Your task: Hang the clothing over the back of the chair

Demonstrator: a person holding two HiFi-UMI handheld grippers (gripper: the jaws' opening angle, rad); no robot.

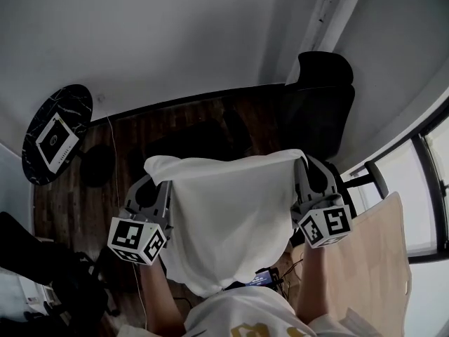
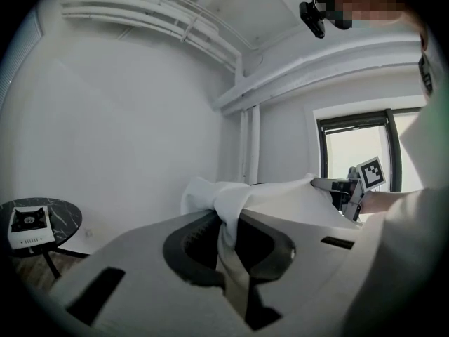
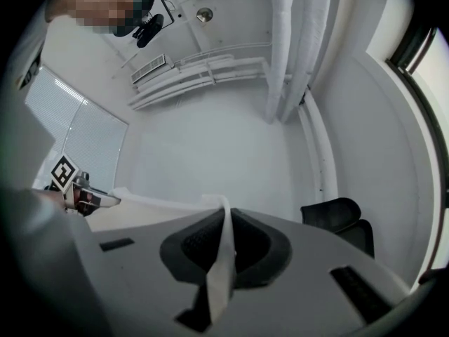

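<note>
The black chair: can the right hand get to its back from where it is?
Probably yes. The chair stands just beyond the right gripper, with only open floor between them. Its fingers are shut on the white cloth, so that would come along.

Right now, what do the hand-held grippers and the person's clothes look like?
Left hand-held gripper and right hand-held gripper are matching grey moulded shells with dark oval recesses round the jaws and dark slots in the body. Each carries a white cube with black square markers at its rear: left cube, right cube. The person wears a white top with a yellowish print.
</note>
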